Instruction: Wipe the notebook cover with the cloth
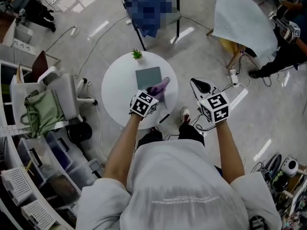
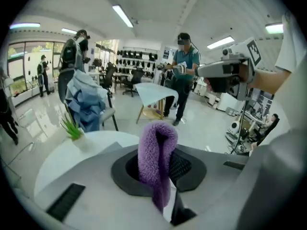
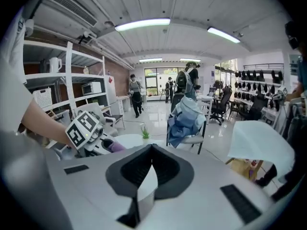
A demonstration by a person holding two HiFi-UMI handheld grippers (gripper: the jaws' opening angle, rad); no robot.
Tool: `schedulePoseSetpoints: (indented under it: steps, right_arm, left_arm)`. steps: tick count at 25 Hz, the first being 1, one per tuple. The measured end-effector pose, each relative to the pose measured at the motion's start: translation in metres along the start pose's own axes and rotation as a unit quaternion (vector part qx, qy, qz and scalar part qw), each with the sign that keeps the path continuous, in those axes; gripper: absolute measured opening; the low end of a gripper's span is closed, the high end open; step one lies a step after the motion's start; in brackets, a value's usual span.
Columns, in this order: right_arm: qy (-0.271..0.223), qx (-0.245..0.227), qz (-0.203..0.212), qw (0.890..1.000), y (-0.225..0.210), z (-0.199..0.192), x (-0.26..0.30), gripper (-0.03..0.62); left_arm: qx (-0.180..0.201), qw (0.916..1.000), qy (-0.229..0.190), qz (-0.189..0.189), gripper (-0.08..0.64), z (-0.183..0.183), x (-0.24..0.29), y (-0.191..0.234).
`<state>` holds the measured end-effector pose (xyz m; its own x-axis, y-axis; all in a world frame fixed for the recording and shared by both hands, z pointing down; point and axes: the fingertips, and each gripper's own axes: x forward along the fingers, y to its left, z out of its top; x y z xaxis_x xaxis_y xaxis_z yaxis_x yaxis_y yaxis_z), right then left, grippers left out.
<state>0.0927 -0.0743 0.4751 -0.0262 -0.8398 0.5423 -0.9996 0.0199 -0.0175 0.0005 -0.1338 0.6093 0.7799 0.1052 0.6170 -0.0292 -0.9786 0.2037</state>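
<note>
Notebook: flat grey-green rectangular notebook lies closed, plain cover up, on the round white table, around the middle and a bit toward the far edge. The cover shows no print or marks from the head view. It looks close to square from there, so I can't call its long axis. Its edges sit slightly rotated against the frame, with the near-right corner under the cloth.

Cloth: fuzzy purple cloth is pinched in your left gripper, with the jaws closed on it. In the left gripper view it stands up out of the jaws as a folded loop, and a short tail hangs below them. From the head view its long axis runs from the jaws away from you and to the right, and it overlaps the notebook's near-right corner. I can't tell whether it's actually touching the cover.

Your right gripper has its jaws together with nothing between them. It's held off the table's right edge, over the floor, well apart from the notebook.

Small green plant in a white pot stands at the table's far edge, just beyond the notebook.
</note>
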Motion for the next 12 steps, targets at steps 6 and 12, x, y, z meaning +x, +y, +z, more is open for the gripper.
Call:
schedulePoseSetpoints:
  steps: [6, 12]
  right_arm:
    - [-0.056, -0.062, 0.011, 0.996, -0.023, 0.077, 0.011, 0.003]
    - [-0.113, -0.129, 0.026, 0.985, -0.031, 0.148, 0.019, 0.003]
  left_arm:
    - [-0.009, 0.9901, -0.115, 0.080, 0.054, 0.093, -0.062, 0.045]
    - [0.004, 0.9647, -0.194, 0.179, 0.054, 0.163, -0.141, 0.075]
